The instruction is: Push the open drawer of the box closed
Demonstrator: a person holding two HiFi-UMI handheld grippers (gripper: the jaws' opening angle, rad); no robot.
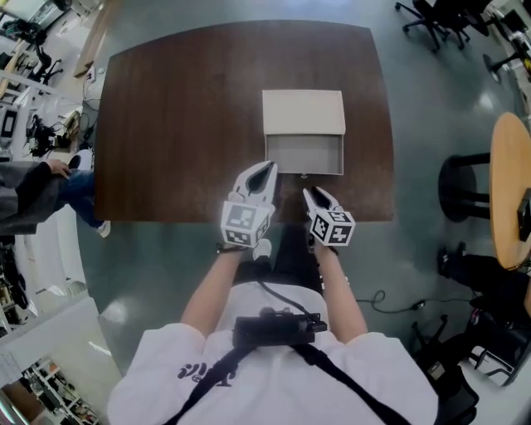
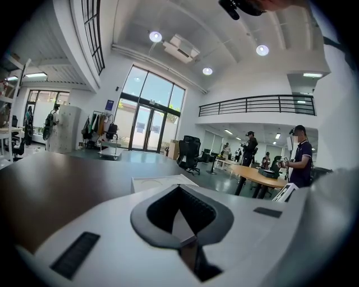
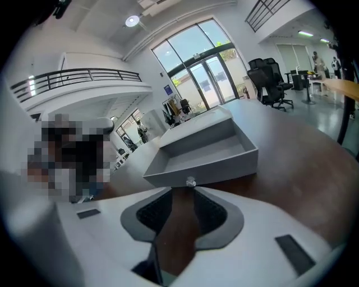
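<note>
A white box (image 1: pixel 303 112) stands on the dark brown table (image 1: pixel 182 124). Its grey drawer (image 1: pixel 304 154) is pulled out toward me, empty, with a small knob (image 1: pixel 304 175) on its front. My left gripper (image 1: pixel 265 170) lies just left of the drawer's front corner, its tips meeting, nothing in them. My right gripper (image 1: pixel 309 193) hovers a little in front of the knob. In the right gripper view the drawer (image 3: pixel 207 151) and knob (image 3: pixel 191 181) sit straight ahead of my right gripper (image 3: pixel 184 191), whose jaws stand a narrow gap apart. Past my left gripper (image 2: pixel 179 188) shows the box top (image 2: pixel 160 182).
The table's near edge (image 1: pixel 249 221) runs just under both grippers. To the right stand a round wooden table (image 1: pixel 510 191) and a black stool (image 1: pixel 465 187). Office chairs (image 1: pixel 440 21) are at the far right. A person (image 1: pixel 33 191) sits off the table's left side.
</note>
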